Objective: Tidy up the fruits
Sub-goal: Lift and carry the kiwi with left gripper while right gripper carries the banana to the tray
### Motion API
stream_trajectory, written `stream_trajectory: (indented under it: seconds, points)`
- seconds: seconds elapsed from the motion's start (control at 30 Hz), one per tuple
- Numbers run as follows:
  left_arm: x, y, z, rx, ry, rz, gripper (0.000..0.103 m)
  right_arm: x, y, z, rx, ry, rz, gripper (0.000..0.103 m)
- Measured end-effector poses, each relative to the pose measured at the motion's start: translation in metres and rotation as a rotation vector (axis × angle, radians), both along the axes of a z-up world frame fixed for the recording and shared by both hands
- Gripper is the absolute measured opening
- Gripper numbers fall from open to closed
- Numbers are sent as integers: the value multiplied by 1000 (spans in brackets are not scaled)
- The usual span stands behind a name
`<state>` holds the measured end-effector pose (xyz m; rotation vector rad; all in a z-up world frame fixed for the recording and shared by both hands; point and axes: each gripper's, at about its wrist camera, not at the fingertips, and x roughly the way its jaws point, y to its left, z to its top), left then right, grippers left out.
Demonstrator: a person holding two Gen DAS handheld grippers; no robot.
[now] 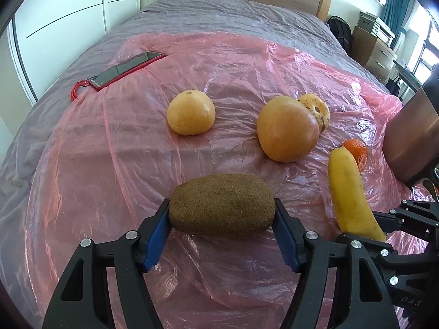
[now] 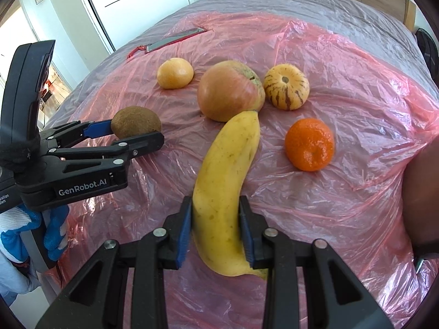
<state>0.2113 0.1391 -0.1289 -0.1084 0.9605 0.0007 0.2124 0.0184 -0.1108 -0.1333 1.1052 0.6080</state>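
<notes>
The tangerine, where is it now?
In the right wrist view the tangerine lies on the pink sheet, right of the banana and below the striped melon, touching neither.

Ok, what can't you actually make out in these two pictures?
- Left wrist view: most of the striped melon is hidden behind the apple; the tangerine is partly behind the banana.
- Right wrist view: the phone is too small and foreshortened to read; the brown object is cut off by the right edge.

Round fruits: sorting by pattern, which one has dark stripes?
The striped melon, pale yellow with purple streaks, beside the big apple; the others are plain-skinned.
</notes>
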Motion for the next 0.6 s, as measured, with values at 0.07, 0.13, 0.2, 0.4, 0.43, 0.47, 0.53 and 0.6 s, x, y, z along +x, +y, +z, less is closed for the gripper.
stream_trajectory:
  seconds: [0.07, 0.13, 0.2, 0.4, 0.43, 0.47, 0.53, 0.6]
  points:
    - [-4, 1, 4, -4, -6, 5, 64, -1, -2, 4, 10, -3, -6, 15]
    - [-7, 1, 8, -7, -12, 11, 64, -2, -4, 8, 19, -5, -11, 15]
    - [-11, 1, 14, -8, -22, 15, 64, -5, -7, 13, 24, -12, -13, 15]
    - [-29, 0, 33, -29, -53, 18, 64, -20, -15, 35, 37, -40, -8, 15]
    - [-32, 0, 36, -32, -58, 18, 64, -22, -16, 38, 40, -44, -8, 15]
    - [-36, 0, 39, -35, -63, 18, 64, -26, -18, 42, 43, -50, -8, 15]
    - [-44, -1, 45, -39, -72, 18, 64, -33, -22, 50, 49, -61, -10, 15]
    - [-52, -3, 51, -49, -81, 18, 64, -41, -28, 57, 58, -67, -16, 15]
